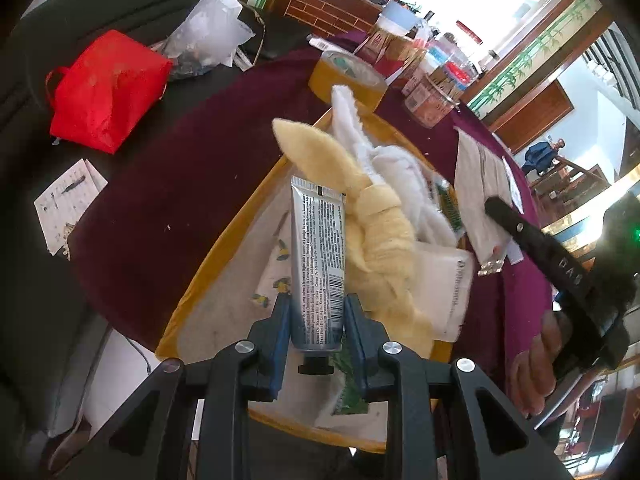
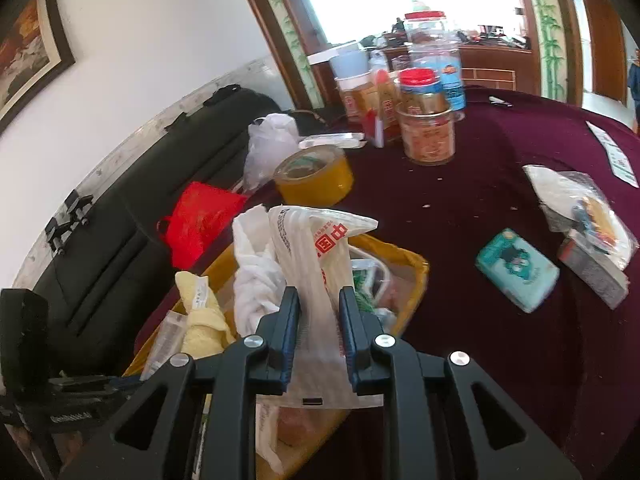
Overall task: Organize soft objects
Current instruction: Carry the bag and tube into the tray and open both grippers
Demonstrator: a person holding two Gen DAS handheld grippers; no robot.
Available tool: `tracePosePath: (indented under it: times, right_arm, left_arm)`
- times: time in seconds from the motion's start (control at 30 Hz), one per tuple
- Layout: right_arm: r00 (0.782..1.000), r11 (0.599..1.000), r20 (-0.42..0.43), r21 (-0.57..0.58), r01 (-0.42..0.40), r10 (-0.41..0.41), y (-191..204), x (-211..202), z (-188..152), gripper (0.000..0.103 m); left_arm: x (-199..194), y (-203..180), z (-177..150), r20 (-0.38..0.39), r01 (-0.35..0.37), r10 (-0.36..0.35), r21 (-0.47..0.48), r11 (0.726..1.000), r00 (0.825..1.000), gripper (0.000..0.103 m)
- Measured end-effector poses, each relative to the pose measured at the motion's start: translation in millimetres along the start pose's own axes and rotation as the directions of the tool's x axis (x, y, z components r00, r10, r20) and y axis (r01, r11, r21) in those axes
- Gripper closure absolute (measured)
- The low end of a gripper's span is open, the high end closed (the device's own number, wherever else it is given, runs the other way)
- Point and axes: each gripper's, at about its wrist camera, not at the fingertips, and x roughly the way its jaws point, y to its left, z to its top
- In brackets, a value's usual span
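Left gripper [image 1: 316, 312]: held low over the near end of the tray [image 1: 224, 252], fingers pointing along it; jaws closed on one silver tube [image 1: 320, 264], cap end toward the camera, crimped end raised over the tray.

Right gripper [image 2: 319, 312]: level above the tray's near side, a bare hand [image 1: 532, 368] wrapped round its handle; jaws closed on one white plastic bag [image 2: 320, 264] with red print, which stands up between the blue pads.

Tray, one, yellow-rimmed, on the maroon tabletop [image 2: 460, 220]. Contents counted:
- one yellow cloth [image 1: 380, 240], knotted, lying just beside the tube;
- one white cloth [image 1: 396, 172], knotted, touching the yellow one;
- flat packets beneath, number cannot be told.

On the tabletop outside the tray:
- one tape roll [image 2: 316, 176] just beyond the far rim;
- one teal tissue pack [image 2: 516, 268], well apart to the right;
- one clear bag of oddments [image 2: 580, 208];
- a cluster of jars [image 2: 428, 120] at the far edge.

Off the tabletop: one red bag [image 1: 104, 92] on the dark sofa [image 1: 100, 8].
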Motion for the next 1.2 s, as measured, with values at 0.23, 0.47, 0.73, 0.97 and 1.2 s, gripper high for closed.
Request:
tracePosePath:
  times: [0.23,0.47,0.73,0.97,1.2]
  right_arm:
    - [1.0,0.999,-0.022,-0.039,0.004,-0.004,15.4,19.0,-0.4,0.075]
    - [0.997,0.997,0.031,-0.033,-0.07,0.071,9.6,-11.9,-4.0,0.051]
    - [0.992,0.996,0.095,0.025,-0.089,0.086,-45.7,-60.4,2.1,0.037]
    - [0.995,0.993,0.092,0.111,0.037,-0.047,-134.7,-88.4,11.4,0.033]
    - [0.988,0.978,0.052,0.157,0.135,-0.145,-206.1,-81.5,22.8,0.032]
  left_arm:
    - [10.6,6.5,-3.9,-0.006,-0.036,0.036,-0.008,0.999,0.999,0.054]
    - [-16.9,-2.5,-8.6,0.115,-0.099,0.097,0.013,0.995,0.989,0.03]
    - [-29.0,-42.7,-9.5,0.16,-0.074,0.061,0.074,0.995,0.985,0.028]
    - [-18.6,-103.3,-2.4,0.125,0.012,-0.033,0.165,0.986,0.992,0.026]
    - [21.0,-158.6,11.4,0.009,0.078,-0.082,0.196,0.978,0.997,0.026]
